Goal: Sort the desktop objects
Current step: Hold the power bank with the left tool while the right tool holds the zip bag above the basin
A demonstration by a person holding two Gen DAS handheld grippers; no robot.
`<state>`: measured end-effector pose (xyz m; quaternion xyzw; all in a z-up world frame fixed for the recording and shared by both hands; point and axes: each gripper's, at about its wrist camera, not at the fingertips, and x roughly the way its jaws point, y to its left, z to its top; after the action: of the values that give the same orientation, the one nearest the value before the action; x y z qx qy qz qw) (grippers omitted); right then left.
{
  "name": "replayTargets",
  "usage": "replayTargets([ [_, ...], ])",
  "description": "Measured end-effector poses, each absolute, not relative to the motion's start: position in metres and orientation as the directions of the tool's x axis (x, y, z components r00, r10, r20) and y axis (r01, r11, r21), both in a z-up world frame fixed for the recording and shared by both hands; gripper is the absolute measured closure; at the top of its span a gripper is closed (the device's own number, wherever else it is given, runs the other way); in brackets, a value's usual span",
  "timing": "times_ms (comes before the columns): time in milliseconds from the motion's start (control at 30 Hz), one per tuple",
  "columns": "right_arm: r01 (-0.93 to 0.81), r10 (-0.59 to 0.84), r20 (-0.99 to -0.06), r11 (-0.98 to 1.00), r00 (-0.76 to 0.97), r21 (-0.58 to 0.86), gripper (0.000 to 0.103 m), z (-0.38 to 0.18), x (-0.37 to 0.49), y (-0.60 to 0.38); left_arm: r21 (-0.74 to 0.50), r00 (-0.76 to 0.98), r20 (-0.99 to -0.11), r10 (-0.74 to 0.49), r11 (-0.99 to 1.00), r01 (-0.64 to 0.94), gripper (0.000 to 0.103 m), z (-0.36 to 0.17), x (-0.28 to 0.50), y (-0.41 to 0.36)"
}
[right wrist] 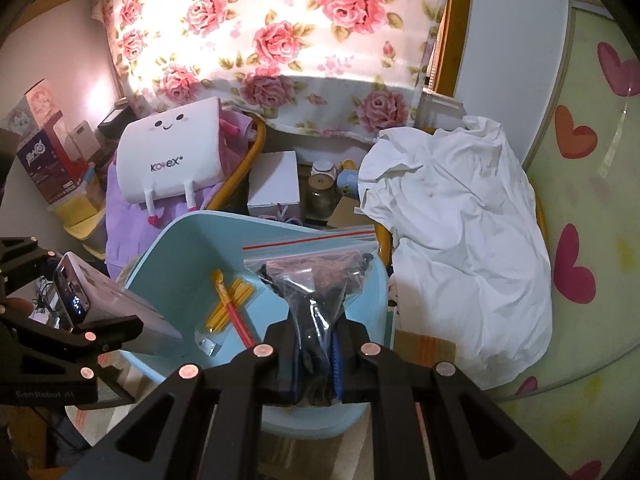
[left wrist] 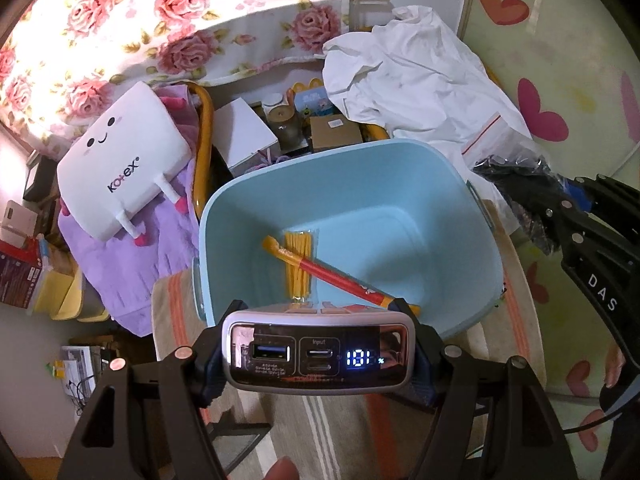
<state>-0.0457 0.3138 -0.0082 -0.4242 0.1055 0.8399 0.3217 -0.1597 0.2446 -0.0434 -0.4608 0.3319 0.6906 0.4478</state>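
Risk: my left gripper (left wrist: pixel 320 354) clamps the bank (left wrist: pixel 318 354), right (right wrist: pixel 314 354) pinches the bag (right wrist: pixel 316 280); dropped into the bin (left wrist: pixel 400 184), the bank could crack.

A white smiling Kotex pillow (right wrist: pixel 172 156) lies on purple fleece fabric (left wrist: pixel 132 264). Behind hangs a rose-patterned blanket (right wrist: pixel 280 36). A crumpled white cloth (right wrist: pixel 460 232) sits on the heart-printed tabletop (right wrist: pixel 592 208).

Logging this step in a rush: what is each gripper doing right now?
Left gripper: closed on the power bank, above the blue tub.
Right gripper: shut on the zip bag of dark items.
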Motion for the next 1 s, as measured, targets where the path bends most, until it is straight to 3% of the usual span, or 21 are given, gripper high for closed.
replayTargets([
  [333, -0.604, 0.412, -0.798, -0.793, -0.440, -0.077, 0.091, -0.023, -0.065, 0.330, 0.047, -0.165, -0.944, 0.286, -0.380, -0.924, 0.028, -0.057, -0.173, 0.264],
  [1000, -0.556, 0.293, -0.886, -0.830, -0.360, -0.049, 0.091, -0.106, -0.108, 0.375, 0.051, -0.140, -0.969, 0.205, -0.390, -0.919, 0.028, -0.119, -0.197, 0.302],
])
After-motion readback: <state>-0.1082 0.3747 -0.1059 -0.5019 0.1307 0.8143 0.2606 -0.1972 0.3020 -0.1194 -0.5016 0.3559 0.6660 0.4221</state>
